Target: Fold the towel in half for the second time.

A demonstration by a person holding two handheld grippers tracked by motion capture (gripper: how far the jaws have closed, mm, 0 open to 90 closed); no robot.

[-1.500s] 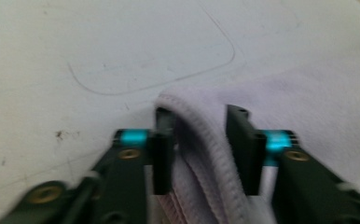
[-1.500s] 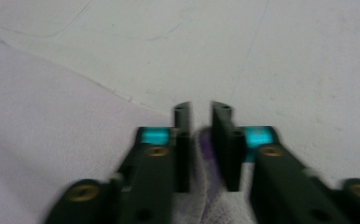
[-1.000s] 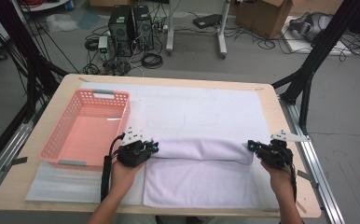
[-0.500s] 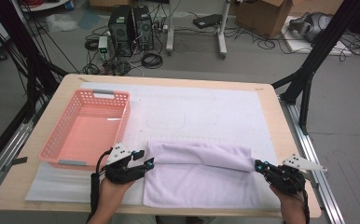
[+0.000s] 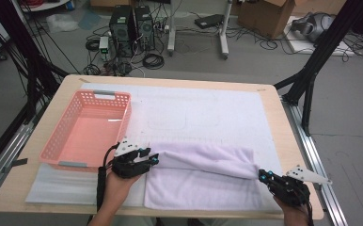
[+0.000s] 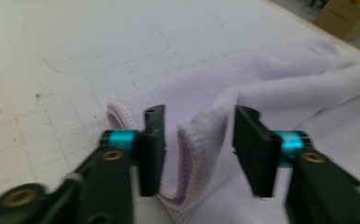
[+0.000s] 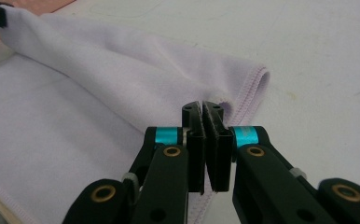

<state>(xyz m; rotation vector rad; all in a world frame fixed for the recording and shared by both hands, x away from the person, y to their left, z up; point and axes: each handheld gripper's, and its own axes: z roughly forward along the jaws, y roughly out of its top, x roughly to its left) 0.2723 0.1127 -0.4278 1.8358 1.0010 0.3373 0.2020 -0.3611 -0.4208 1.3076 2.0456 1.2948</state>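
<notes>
A lilac towel (image 5: 203, 183) lies on the white mat (image 5: 208, 108) near the table's front edge, its far part folded over toward me as a thick roll. At the roll's left end my left gripper (image 5: 152, 160) is open. In the left gripper view its jaws (image 6: 200, 112) stand apart on either side of an upright fold of the towel (image 6: 280, 88). My right gripper (image 5: 261, 176) is at the roll's right corner. The right gripper view shows it (image 7: 202, 105) shut on the hemmed edge of the towel (image 7: 99, 93).
A pink plastic basket (image 5: 90, 101), with nothing in it, stands on the left of the mat, just beyond my left hand. The wooden table (image 5: 15, 183) ends close to both hands. Black frame legs, computers and cables are on the floor beyond.
Both hands have come toward the near edge, the right one farther, and the folded part of the towel has come with them. The roll now slants down to the right.
</notes>
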